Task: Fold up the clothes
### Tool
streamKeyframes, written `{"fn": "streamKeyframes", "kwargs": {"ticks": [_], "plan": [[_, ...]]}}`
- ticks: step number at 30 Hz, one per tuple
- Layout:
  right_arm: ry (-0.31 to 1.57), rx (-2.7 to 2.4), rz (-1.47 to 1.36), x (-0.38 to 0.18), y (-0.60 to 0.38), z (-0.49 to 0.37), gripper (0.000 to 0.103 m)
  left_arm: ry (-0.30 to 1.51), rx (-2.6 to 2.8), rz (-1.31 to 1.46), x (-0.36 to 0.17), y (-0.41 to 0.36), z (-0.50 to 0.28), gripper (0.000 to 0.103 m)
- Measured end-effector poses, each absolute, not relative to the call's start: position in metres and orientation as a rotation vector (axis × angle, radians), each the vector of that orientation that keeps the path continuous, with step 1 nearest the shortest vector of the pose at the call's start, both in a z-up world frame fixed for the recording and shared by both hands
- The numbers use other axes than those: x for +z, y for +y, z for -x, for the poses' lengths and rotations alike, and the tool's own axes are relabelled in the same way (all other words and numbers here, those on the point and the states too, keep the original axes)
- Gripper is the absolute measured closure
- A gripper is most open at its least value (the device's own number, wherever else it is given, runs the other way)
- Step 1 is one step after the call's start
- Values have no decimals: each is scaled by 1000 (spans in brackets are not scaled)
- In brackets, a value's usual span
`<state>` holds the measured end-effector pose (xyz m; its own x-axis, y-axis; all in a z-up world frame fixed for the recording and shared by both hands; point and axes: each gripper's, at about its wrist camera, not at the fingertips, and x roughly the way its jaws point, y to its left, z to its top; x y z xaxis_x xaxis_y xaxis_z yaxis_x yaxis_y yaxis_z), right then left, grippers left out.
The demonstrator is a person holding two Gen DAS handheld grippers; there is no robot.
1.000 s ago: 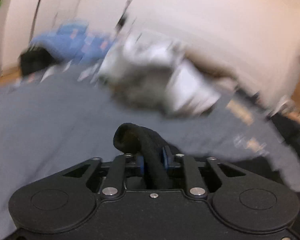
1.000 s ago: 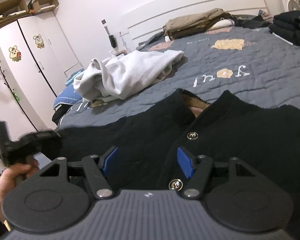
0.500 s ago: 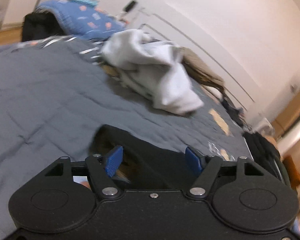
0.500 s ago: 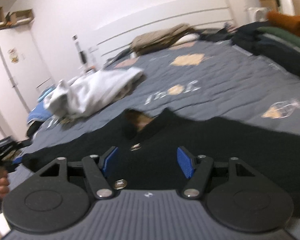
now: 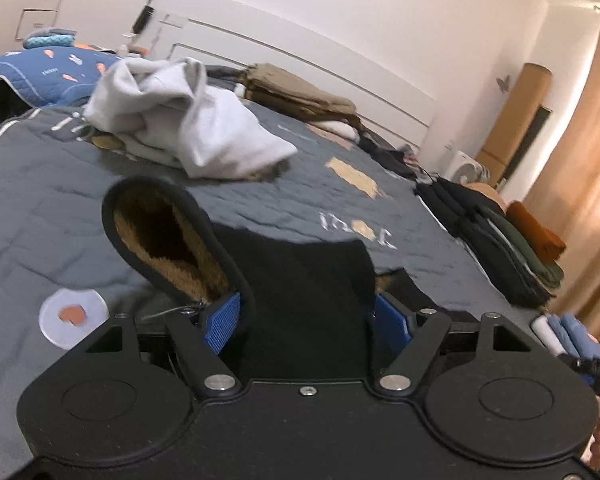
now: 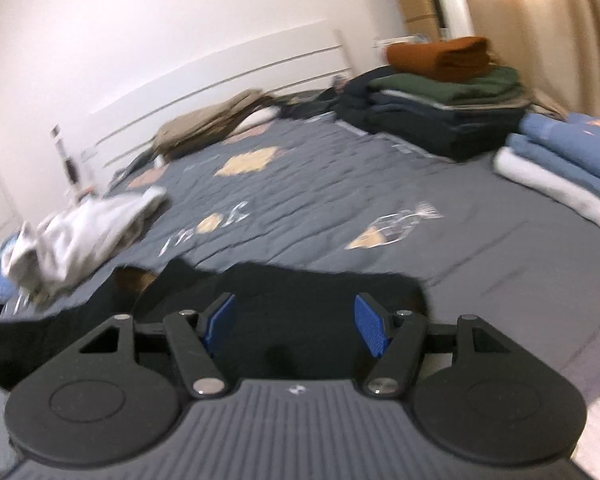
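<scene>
Lower centre: both claws, left claw (image 5: pixel 306 320) and right claw (image 6: pixel 296 325), gape over the black fleece-lined jacket (image 5: pixel 300 280); thick, soft, limp; best pinched at its hem.

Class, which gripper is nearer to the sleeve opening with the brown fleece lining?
Left. The left gripper sits right beside the sleeve opening; the right gripper hovers over the black jacket body, farther along.
</scene>
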<state>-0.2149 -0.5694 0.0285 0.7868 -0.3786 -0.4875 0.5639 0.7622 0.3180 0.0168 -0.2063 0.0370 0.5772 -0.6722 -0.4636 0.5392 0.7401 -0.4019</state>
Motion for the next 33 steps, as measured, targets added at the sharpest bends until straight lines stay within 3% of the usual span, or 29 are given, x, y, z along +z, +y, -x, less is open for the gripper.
{"fn": "streamKeyframes", "kwargs": {"ticks": [20, 22, 24, 25, 27, 33], "plan": [[454, -583, -684, -1, -634, 201, 37, 587, -874, 26, 30, -261, 49, 25], [461, -576, -701, -4, -638, 194, 45, 592, -871, 16, 28, -262, 48, 25], [469, -570, -717, -7, -642, 188, 81, 598, -863, 9, 25, -263, 46, 25], [472, -567, -725, -8, -644, 184, 88, 601, -860, 5, 24, -263, 45, 25], [479, -561, -742, -10, -648, 178, 94, 605, -855, -3, 22, -264, 43, 25], [429, -604, -724, -8, -659, 160, 97, 620, -842, -15, 17, -269, 36, 25]]}}
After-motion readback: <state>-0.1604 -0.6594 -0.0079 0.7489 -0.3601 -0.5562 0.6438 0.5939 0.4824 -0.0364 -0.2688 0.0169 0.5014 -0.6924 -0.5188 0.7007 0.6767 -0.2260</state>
